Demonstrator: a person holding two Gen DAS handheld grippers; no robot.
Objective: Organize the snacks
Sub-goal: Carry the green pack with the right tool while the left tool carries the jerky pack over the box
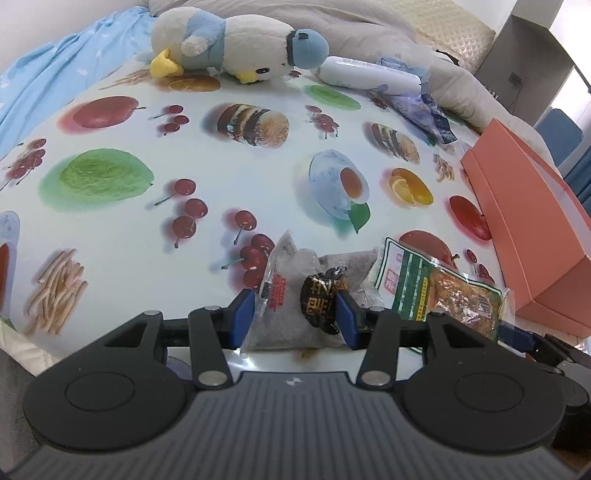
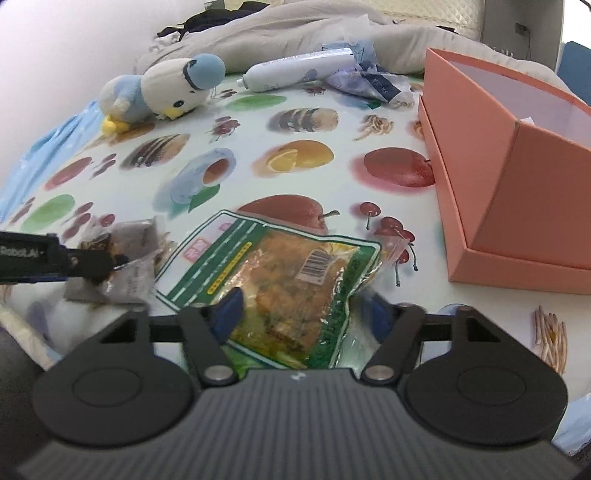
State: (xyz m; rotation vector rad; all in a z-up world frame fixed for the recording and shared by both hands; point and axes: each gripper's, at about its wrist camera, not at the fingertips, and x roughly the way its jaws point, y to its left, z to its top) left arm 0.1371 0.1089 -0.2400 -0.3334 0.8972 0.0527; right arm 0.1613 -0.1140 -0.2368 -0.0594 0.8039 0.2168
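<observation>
A grey snack packet (image 1: 288, 280) with a black round label sits upright between my left gripper's (image 1: 295, 319) blue pads, which press on both its sides. The right wrist view shows the same packet (image 2: 129, 273) at the left, with the left gripper's finger on it. A green snack packet (image 2: 280, 266) with orange contents lies on the fruit-print cloth (image 2: 258, 184). Its near end is pinched and crumpled between my right gripper's (image 2: 301, 314) pads; the right pad is blurred. An open orange box (image 2: 517, 206) stands to the right, its inside mostly hidden.
A blue and white plush bird (image 1: 229, 48) lies at the far side. Beside it are a white bottle (image 1: 369, 72) and crumpled blue wrappers (image 1: 424, 110). Grey bedding (image 2: 295, 33) is piled behind them. The orange box (image 1: 517, 221) bounds the right edge.
</observation>
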